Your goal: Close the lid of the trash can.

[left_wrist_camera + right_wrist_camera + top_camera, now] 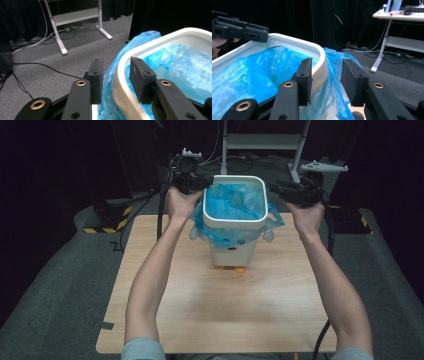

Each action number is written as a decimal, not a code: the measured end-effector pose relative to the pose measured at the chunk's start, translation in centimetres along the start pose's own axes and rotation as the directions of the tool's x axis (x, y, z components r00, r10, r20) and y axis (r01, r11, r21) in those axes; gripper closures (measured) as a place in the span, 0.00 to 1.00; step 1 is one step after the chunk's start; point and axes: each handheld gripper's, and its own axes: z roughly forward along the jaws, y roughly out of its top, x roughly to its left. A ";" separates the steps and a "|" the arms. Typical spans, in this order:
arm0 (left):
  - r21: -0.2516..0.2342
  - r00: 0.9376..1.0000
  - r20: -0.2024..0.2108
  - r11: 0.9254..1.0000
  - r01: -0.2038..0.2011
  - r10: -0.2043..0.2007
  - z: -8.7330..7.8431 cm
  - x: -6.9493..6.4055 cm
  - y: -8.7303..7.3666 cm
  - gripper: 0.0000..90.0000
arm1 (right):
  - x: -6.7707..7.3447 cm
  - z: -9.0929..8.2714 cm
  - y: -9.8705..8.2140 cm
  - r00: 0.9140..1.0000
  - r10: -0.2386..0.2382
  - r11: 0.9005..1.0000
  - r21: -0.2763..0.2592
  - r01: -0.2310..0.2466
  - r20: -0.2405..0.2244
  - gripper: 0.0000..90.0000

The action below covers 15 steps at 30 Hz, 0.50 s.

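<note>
A white bin [232,251] stands at the far middle of the table, lined with a blue plastic bag [232,200] held under a thick white rim [235,223]. My left gripper [207,181] is at the rim's far left corner. In the left gripper view its jaws [117,59] stand apart, one on each side of the rim [175,33], with bag [180,65] bunched against the outer one. My right gripper [274,186] is at the far right corner. Its jaws [327,60] straddle the rim [294,42] too, with loose bag [262,67] between rim and outer jaw.
The bin rests on a wooden table [220,315] with grey carpet around it. A white desk frame [262,140] and cables lie behind the table. Yellow-black striped blocks [107,227] sit on the floor at the left and right. Blue bag overhangs the bin's sides.
</note>
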 end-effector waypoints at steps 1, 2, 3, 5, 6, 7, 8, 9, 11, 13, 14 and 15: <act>-0.003 1.000 0.003 1.000 0.006 -0.006 0.0 0.1 -0.1 0.71 | 0.1 0.3 0.2 1.000 -0.005 1.000 0.005 0.005 0.003 0.67; -0.006 1.000 0.009 1.000 0.010 -0.010 0.0 0.1 -0.2 0.71 | 0.1 0.5 0.3 1.000 -0.006 1.000 0.010 0.006 0.005 0.67; -0.008 1.000 0.013 1.000 0.013 -0.013 0.0 0.2 -0.2 0.72 | 0.2 0.7 0.4 1.000 -0.008 1.000 0.012 0.008 0.008 0.67; -0.011 1.000 0.019 1.000 0.013 -0.012 0.1 0.1 -0.2 0.73 | 0.3 1.3 0.6 1.000 -0.009 1.000 0.018 0.008 0.018 0.67; -0.010 1.000 0.024 1.000 0.011 -0.011 0.1 0.1 -0.2 0.75 | 0.2 1.6 0.7 1.000 -0.006 1.000 0.025 0.005 0.022 0.67; -0.011 1.000 0.025 1.000 0.010 -0.010 0.1 0.1 -0.2 0.76 | 0.2 1.8 0.8 1.000 -0.007 1.000 0.028 0.006 0.028 0.68; -0.013 1.000 0.024 1.000 0.006 -0.006 0.1 0.0 -0.2 0.77 | 0.2 2.0 0.9 0.999 -0.010 0.999 0.031 0.009 0.030 0.68; -0.015 1.000 0.026 1.000 0.004 -0.004 0.1 0.0 -0.2 0.78 | 0.2 2.2 0.9 0.999 -0.008 0.999 0.035 0.007 0.034 0.68; -0.016 1.000 0.030 1.000 0.007 -0.007 0.1 0.0 -0.2 0.80 | 0.1 2.6 1.1 0.999 -0.011 0.999 0.048 0.009 0.039 0.69; -0.017 0.999 0.033 1.000 0.008 -0.007 0.2 0.0 -0.2 0.81 | 0.2 3.0 1.2 0.999 -0.012 0.998 0.054 0.010 0.042 0.70; -0.016 0.999 0.033 1.000 0.006 -0.005 0.2 0.0 -0.2 0.82 | 0.2 3.1 1.3 0.999 -0.016 0.998 0.057 0.014 0.043 0.71; -0.017 0.999 0.034 1.000 0.004 -0.003 0.3 -0.1 -0.2 0.83 | 0.2 3.2 1.4 0.999 -0.022 0.998 0.060 0.020 0.042 0.73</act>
